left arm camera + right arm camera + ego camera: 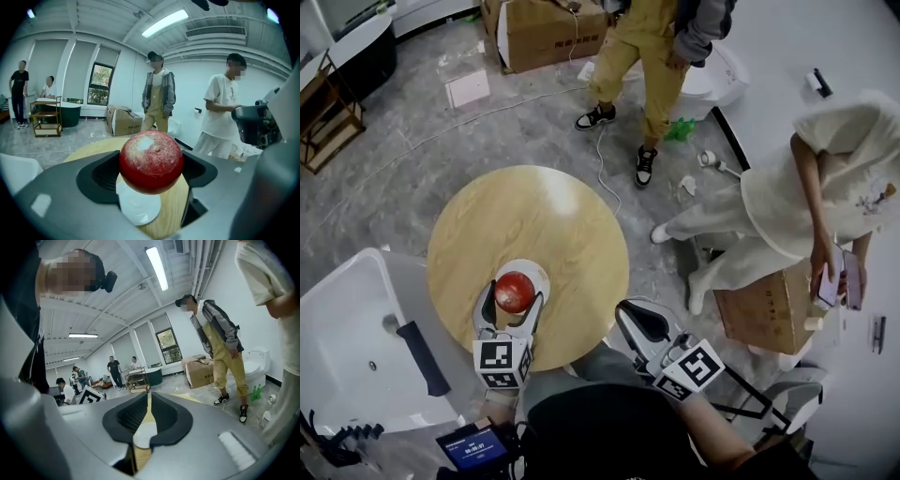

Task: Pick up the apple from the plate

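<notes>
- Apple [515, 292]: it is squeezed between the 2 wide-spread jaws of the left gripper [512, 302], up in the air just over the white plate [538, 274].
- The plate sits bare on the round table [544, 216].
- The right gripper [628, 311] has its jaws nearly together, with nothing in them.
- The pick-up looks done.

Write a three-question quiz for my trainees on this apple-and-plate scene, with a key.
1. True or false: the apple rests on the plate.
2. What is between the jaws of the left gripper? A: nothing. B: the apple. C: the plate.
3. Fill in: the plate stands on a round ____ table.
Key: 1 false, it is held above the plate; 2 B; 3 wooden.
</notes>
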A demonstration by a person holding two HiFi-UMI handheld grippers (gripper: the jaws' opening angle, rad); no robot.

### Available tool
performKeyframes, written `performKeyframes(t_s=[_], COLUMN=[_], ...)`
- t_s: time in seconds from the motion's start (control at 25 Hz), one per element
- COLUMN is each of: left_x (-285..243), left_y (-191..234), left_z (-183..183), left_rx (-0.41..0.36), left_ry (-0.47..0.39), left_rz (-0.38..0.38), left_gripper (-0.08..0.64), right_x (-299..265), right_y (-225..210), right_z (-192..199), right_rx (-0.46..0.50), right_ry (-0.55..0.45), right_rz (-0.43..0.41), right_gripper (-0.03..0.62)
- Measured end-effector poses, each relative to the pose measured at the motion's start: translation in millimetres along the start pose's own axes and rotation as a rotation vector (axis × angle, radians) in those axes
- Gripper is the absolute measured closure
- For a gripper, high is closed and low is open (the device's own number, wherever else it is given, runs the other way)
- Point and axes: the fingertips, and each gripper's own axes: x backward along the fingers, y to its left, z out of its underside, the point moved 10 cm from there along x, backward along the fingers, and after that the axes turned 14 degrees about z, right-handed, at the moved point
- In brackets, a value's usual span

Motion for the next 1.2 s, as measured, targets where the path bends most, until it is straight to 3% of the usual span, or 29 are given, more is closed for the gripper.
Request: performKeyframes(t_s=[0.56,1.2], left_x=[64,167], left_y=[-27,-57], left_z=[-51,-47], left_rx=[0.021,0.082], left_ry=[-0.154,-0.296], left_rz=[-0.052,-0.303], left_gripper=[0.156,0.155], right_x=[-46,-97], right_y=[14,73], right_z=[-34,-58], right_rx=[0.055,0.121], right_ry=[-0.032,-0.04], right_rz=[-0.2,-0.511], right_gripper=[0.568,0.572])
